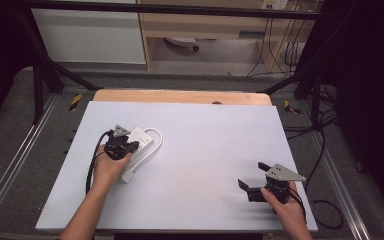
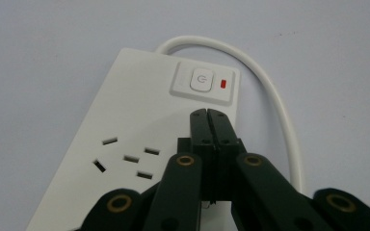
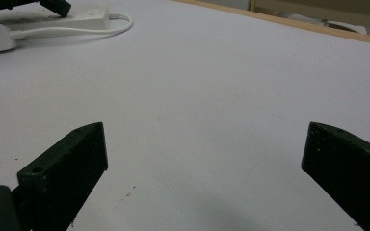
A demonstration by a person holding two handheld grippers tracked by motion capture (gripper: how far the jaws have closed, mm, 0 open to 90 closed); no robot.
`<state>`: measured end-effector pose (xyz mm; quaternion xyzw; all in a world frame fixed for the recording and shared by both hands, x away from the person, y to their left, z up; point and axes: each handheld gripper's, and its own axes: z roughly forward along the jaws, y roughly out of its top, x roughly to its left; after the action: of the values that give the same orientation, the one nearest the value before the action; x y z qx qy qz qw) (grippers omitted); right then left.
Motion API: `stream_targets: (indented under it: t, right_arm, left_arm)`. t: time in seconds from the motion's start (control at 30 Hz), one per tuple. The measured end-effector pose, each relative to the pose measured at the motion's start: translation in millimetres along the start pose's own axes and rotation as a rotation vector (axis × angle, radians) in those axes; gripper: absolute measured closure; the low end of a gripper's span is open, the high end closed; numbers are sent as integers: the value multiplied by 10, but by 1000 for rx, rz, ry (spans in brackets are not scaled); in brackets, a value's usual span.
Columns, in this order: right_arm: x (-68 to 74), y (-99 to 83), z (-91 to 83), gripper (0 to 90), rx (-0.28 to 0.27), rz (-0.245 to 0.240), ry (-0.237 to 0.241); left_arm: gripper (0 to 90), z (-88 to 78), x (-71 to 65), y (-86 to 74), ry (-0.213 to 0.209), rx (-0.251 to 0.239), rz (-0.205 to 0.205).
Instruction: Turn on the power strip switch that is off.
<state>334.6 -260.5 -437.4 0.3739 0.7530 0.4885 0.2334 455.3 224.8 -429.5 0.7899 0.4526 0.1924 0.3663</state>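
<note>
- White plastic power strip (image 2: 139,139), flat rectangular, matte smooth; lying directly under left gripper (image 2: 207,115) tips, square switch button (image 2: 202,80) with red indicator just ahead.
- White round cord (image 2: 274,96) looping off beside, ending in plug (image 1: 127,175) near left hand (image 1: 109,167).
- Left gripper pinched fully together, nothing between, angled down over strip.
- Right gripper (image 3: 202,149) spread wide, empty, low over pale matte table (image 1: 205,165), well apart from strip.

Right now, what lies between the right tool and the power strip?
Nothing: bare white table separates the right tool from the power strip, as the high view shows.
</note>
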Motion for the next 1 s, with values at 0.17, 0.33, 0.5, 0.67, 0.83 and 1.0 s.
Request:
stream_targets:
  t: [0.17, 0.33, 0.5, 0.67, 0.83, 1.0]
  right_arm:
    - [-1, 0, 0, 28, 0, 0, 0]
    - [3, 2, 0, 28, 0, 3, 1]
    - [1, 2, -1, 28, -1, -1, 1]
    - [1, 2, -1, 28, -1, -3, 2]
    - [4, 1, 1, 28, 2, -2, 1]
    - [7, 3, -4, 28, 1, -4, 5]
  left_arm:
    - [900, 0, -11, -2, 7, 0, 2]
    - [900, -9, -4, -7, 21, -6, 1]
    - [900, -44, 6, 5, 27, -37, -10]
    - [900, -52, -1, 9, 27, -46, -8]
    - [900, -68, 3, 15, 25, -58, -7]
    - [900, -87, -9, 24, 25, -82, 1]
